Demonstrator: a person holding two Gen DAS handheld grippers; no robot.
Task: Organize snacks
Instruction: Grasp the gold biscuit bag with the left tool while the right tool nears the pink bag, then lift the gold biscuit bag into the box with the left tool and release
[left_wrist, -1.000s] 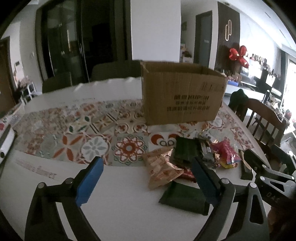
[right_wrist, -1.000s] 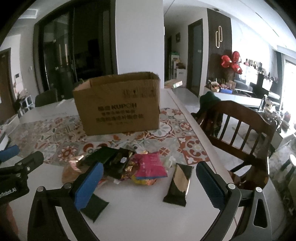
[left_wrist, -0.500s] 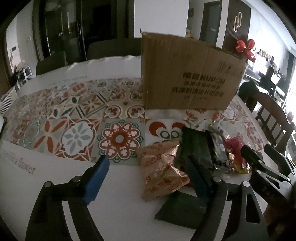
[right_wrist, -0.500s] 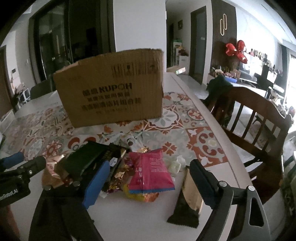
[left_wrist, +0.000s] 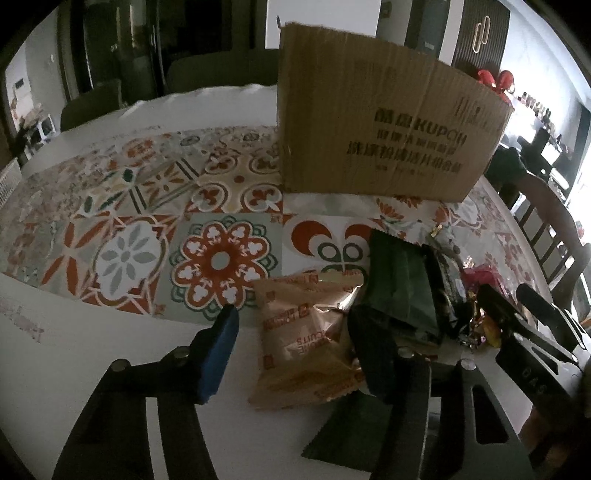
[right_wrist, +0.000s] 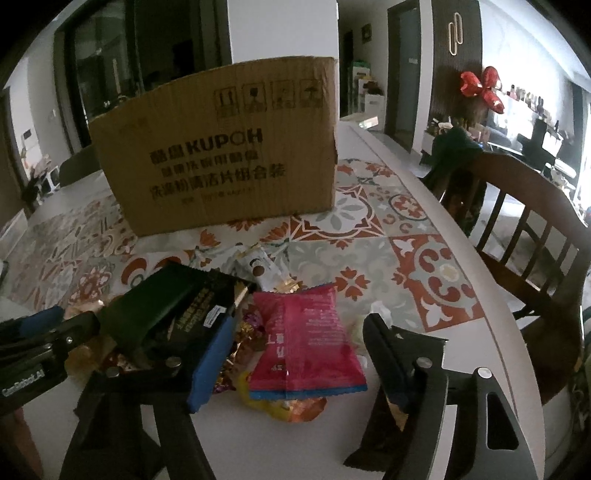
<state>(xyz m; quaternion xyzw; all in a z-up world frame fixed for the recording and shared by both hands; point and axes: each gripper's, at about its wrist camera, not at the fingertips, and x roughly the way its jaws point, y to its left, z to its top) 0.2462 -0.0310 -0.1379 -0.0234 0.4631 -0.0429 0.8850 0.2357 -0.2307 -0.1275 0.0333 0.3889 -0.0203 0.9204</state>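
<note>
A pile of snack packets lies on the white table in front of a brown cardboard box (left_wrist: 369, 129) (right_wrist: 221, 166). My left gripper (left_wrist: 295, 350) hangs low over an orange-gold biscuit packet (left_wrist: 306, 343). Its jaws are closing with the packet between them, and the pads are not pressing on it. My right gripper (right_wrist: 299, 354) straddles a pink packet (right_wrist: 306, 343); its jaws are closing too, without gripping. Dark green packets (left_wrist: 399, 284) (right_wrist: 147, 310) lie between the two grippers. A brown-gold bar (right_wrist: 380, 435) lies partly hidden under the right finger.
A patterned mat (left_wrist: 147, 221) covers the table's middle, with the box standing on it. A flat dark green packet (left_wrist: 343, 435) lies near the front edge. A wooden chair (right_wrist: 517, 221) stands close by the table's right edge. Small wrapped sweets (right_wrist: 251, 332) lie in the pile.
Both grippers have come down and forward to the pile, and their jaws have narrowed around the biscuit packet and the pink packet. The box now looms larger.
</note>
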